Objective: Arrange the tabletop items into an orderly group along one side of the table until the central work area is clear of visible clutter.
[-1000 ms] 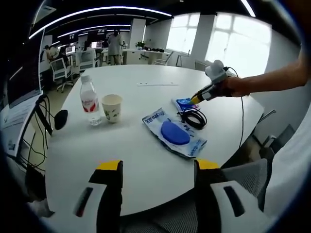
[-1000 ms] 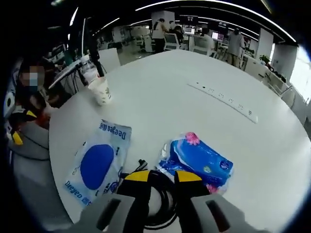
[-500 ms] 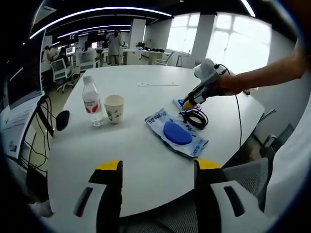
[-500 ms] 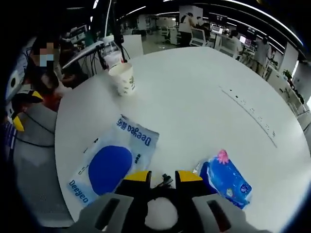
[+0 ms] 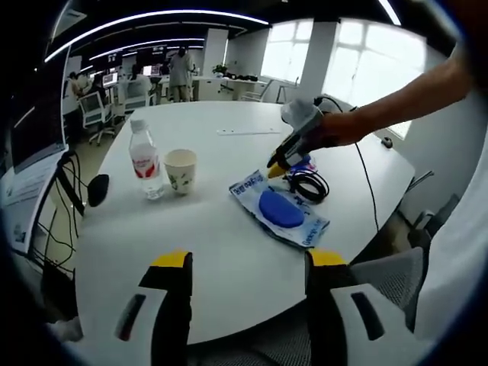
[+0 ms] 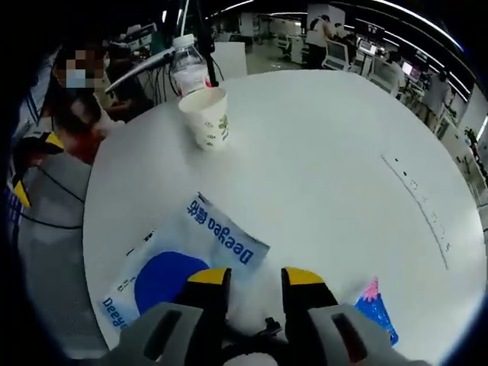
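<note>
On the white round table (image 5: 206, 229) stand a water bottle (image 5: 143, 158) and a paper cup (image 5: 178, 169), side by side at the left. A blue-and-white packet (image 5: 280, 210) lies right of centre, with a black cable coil (image 5: 309, 183) and a blue tissue pack (image 5: 305, 163) just behind it. My right gripper (image 5: 276, 168) hovers over the packet's far end, jaws a little apart with nothing gripped. From its own view (image 6: 255, 280) the packet (image 6: 183, 259) lies just below, the tissue pack (image 6: 377, 313) to the right, and the cup (image 6: 210, 118) and bottle (image 6: 188, 72) ahead. My left gripper (image 5: 248, 263) is open near the table's front edge.
A black object (image 5: 97, 188) lies at the table's left edge. A white power strip (image 5: 245, 132) lies across the far part of the table. A grey office chair (image 5: 396, 282) stands at the near right. A person (image 6: 76, 91) sits beyond the table's left rim.
My right gripper has moved left, from above the tissue pack and cable to above the packet's far end. The left gripper has stayed put.
</note>
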